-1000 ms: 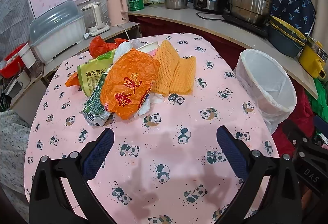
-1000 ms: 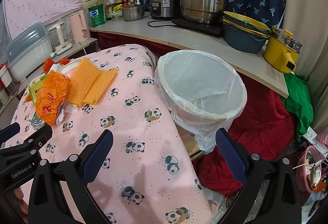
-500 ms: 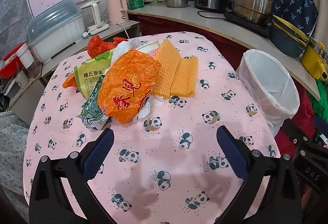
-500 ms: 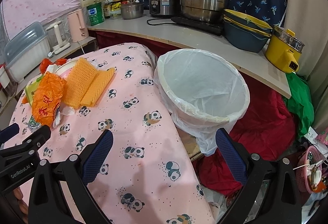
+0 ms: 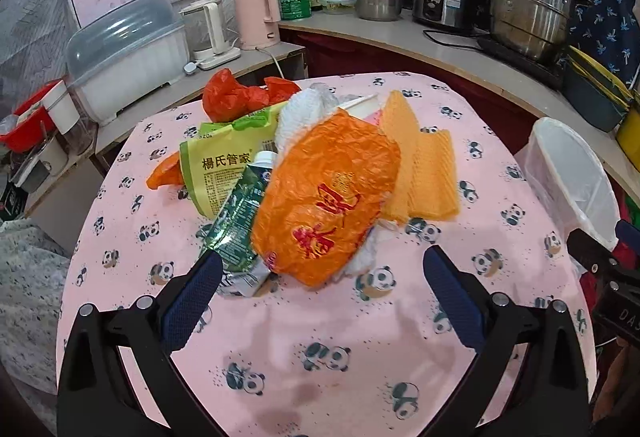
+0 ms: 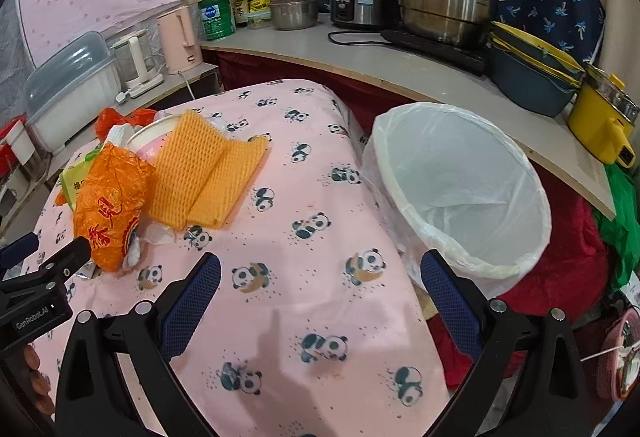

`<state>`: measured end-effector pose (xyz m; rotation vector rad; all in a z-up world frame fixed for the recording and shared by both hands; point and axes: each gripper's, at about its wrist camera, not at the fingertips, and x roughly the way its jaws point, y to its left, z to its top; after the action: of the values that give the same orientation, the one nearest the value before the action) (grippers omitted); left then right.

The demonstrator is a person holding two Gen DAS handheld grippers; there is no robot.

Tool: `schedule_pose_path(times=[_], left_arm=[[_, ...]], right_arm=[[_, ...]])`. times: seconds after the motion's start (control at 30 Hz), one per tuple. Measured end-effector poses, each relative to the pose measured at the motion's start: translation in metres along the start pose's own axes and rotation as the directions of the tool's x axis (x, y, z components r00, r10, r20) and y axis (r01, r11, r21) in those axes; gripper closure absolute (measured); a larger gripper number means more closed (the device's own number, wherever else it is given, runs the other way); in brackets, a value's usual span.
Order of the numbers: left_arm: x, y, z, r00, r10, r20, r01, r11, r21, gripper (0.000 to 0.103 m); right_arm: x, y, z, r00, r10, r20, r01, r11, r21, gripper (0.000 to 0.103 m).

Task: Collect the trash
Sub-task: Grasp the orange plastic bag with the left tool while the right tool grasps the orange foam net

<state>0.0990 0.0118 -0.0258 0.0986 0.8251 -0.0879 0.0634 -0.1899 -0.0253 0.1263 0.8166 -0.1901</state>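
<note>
A heap of trash lies on the pink panda tablecloth (image 5: 320, 337): an orange crinkled plastic bag (image 5: 324, 209) on top, orange foam netting (image 5: 424, 165) to its right, a green snack bag (image 5: 224, 165), a dark green carton (image 5: 236, 225), a red bag (image 5: 236, 97) and white paper (image 5: 300, 113). My left gripper (image 5: 318, 293) is open and empty, just short of the orange bag. My right gripper (image 6: 318, 293) is open and empty over the tablecloth (image 6: 304, 205), between the heap (image 6: 112, 201) and the white-lined trash bin (image 6: 460, 189).
The bin (image 5: 568, 177) stands off the table's right edge. A curved counter (image 6: 400, 65) behind holds steel pots, a rice cooker, stacked bowls and a yellow pot. A pink kettle (image 5: 258, 13) and a plastic dish box (image 5: 128, 49) stand at the back left.
My left gripper has moved forward, closer to the orange bag. My right gripper has shifted slightly forward and left over the tablecloth. Both stay open.
</note>
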Motion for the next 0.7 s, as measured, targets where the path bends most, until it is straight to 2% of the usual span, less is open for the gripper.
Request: schedule_pose_path(times=[0.3, 0.4, 0.47, 0.5, 0.6, 0.67, 0.7], left_arm=[[0.046, 0.019, 0.019, 0.999, -0.036, -0.028, 0.035, 0.999, -0.031, 0.010], [0.061, 0.021, 0.022, 0.996, -0.073, -0.057, 0.070, 0.996, -0.046, 0.023], [0.070, 0.023, 0.023, 0.993, -0.090, -0.076, 0.086, 0.995, -0.050, 0.037], [0.073, 0.024, 0.023, 0.992, -0.096, -0.083, 0.092, 0.994, -0.054, 0.038], [0.076, 0.027, 0.023, 0.991, -0.108, -0.081, 0.102, 0.992, -0.076, 0.049], [0.077, 0.028, 0.022, 0.990, -0.116, -0.084, 0.109, 0.990, -0.085, 0.060], [0.077, 0.028, 0.023, 0.989, -0.122, -0.087, 0.113, 0.989, -0.093, 0.062]], right_arm=[[0.063, 0.039, 0.032, 0.996, 0.056, -0.065, -0.056, 0.998, -0.009, 0.017], [0.087, 0.052, 0.037, 0.992, 0.078, -0.101, -0.080, 0.997, -0.011, 0.026], [0.101, 0.059, 0.039, 0.988, 0.097, -0.123, -0.098, 0.995, -0.004, 0.032], [0.106, 0.062, 0.039, 0.985, 0.103, -0.135, -0.105, 0.995, -0.003, 0.034], [0.120, 0.071, 0.039, 0.981, 0.113, -0.160, -0.116, 0.993, -0.009, 0.049], [0.128, 0.076, 0.037, 0.976, 0.122, -0.180, -0.127, 0.992, -0.016, 0.066], [0.131, 0.078, 0.036, 0.973, 0.130, -0.191, -0.136, 0.991, -0.016, 0.072]])
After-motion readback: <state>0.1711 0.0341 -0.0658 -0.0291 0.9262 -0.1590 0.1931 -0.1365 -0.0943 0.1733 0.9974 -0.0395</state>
